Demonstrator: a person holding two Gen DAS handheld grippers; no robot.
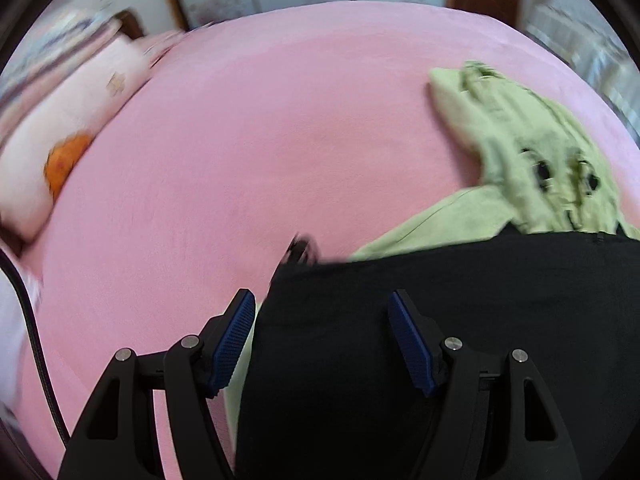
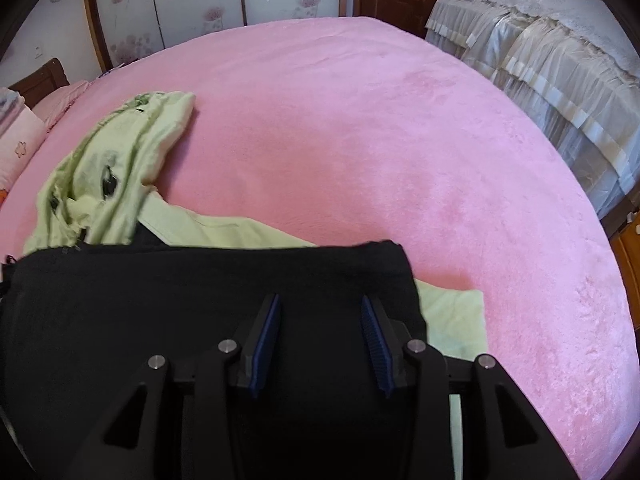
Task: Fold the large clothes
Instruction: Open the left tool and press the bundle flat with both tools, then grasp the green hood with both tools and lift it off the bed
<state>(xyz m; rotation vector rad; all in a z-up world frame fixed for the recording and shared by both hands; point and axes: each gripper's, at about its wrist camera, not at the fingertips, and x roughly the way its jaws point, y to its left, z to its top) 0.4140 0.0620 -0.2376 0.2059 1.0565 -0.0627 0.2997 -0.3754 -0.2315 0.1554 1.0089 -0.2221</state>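
With our left gripper and right gripper both spread and empty over the black garment on the pink bed, we judge it soft, floppy, best pinched at its far corners

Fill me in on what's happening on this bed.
A person is folding clothes on a pink bed with a handheld gripper in each hand. A black garment lies flat on top of a light green garment, which is crumpled further back. The left gripper is above the black garment's left edge, the right gripper near its right end. Both have their jaws apart and grip nothing. A pillow lies at the bed's left side.
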